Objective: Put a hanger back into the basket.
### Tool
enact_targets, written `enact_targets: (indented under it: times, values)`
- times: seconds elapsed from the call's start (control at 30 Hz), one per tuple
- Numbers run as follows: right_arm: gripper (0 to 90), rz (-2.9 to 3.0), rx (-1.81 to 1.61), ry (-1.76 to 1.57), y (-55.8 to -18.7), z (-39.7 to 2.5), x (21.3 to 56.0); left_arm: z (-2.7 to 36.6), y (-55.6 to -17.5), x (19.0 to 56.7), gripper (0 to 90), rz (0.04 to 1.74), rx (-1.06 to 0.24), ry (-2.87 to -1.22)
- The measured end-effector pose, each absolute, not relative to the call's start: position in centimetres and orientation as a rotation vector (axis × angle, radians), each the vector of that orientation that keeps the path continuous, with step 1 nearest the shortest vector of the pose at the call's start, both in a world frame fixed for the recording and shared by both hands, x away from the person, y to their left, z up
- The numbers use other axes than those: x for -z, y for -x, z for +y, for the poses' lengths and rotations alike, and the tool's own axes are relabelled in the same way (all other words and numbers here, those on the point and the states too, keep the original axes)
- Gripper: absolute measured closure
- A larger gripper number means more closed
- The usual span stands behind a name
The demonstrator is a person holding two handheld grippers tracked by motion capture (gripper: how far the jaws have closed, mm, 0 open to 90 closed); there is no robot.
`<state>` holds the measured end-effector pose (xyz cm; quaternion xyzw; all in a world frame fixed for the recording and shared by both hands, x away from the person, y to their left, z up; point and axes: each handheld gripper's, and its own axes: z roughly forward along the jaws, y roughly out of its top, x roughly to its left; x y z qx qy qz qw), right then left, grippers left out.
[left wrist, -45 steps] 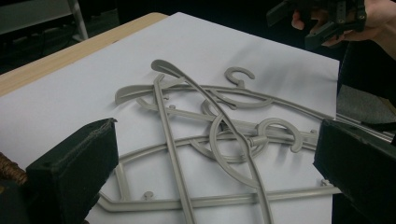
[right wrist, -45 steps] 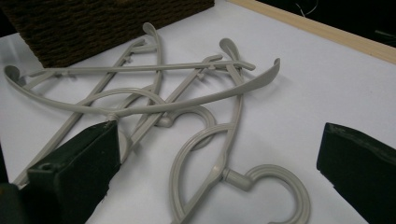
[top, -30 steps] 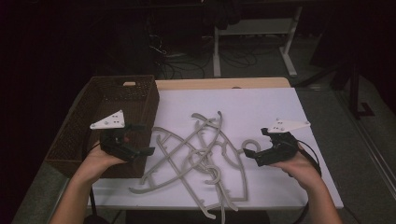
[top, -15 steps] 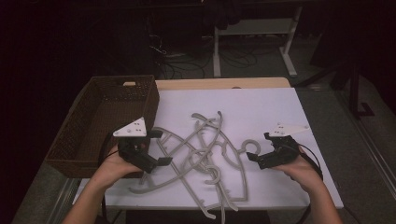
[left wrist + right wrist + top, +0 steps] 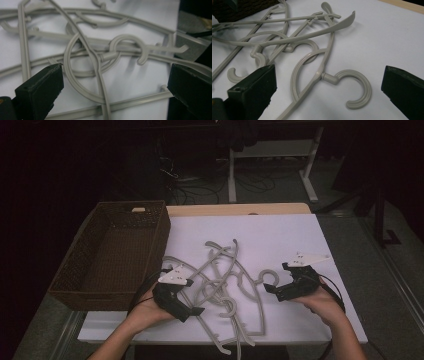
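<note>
The left gripper, jaws wide apart, hangs over the near left edge of a tangle of grey hangers on a white sheet. In the left gripper view, a hanger's shoulder loop and a hook lie between the jaws, which grip nothing. The right gripper, jaws likewise parted and clamping nothing, points at the pile from the right; in the right gripper view, the hook of the nearest hanger curls on the sheet between its jaws, close but not held. In the high view that hook lies just beside the right gripper's tips. The hangers lie crossed over one another at the middle of the sheet, toward its near edge. A dark woven basket stands at the sheet's left edge, just beside the pile and the left gripper. Beyond the table, desk legs and cables show on a dim floor.
</note>
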<state>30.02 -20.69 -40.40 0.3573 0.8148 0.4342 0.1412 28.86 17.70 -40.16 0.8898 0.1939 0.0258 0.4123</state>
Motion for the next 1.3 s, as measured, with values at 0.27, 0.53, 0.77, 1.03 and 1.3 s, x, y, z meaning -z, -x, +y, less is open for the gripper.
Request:
enact_targets:
  times: [0.27,0.53,0.77,1.03,1.3]
  values:
    - [0.0,2.364,-1.251,-1.026,-30.0,-20.5,40.5,16.6,-29.7,43.5,0.0,0.567,-0.108,-2.336]
    - [0.0,2.365,-1.255,-1.024,-29.9,-20.5,40.5,16.0,-30.4,44.9,6.5,0.595,-0.129,-2.393]
    - [0.1,2.361,-1.266,-1.028,-29.9,-20.6,40.4,15.4,-30.5,45.1,23.5,0.607,-0.151,-2.434]
    - [2.7,2.357,-1.275,-1.027,-29.8,-20.6,40.3,15.7,-30.9,44.8,42.9,0.656,-0.166,-2.43]
    - [3.1,2.355,-1.28,-1.027,-29.8,-20.6,40.3,15.5,-30.9,44.6,48.3,0.7,-0.157,-2.437]
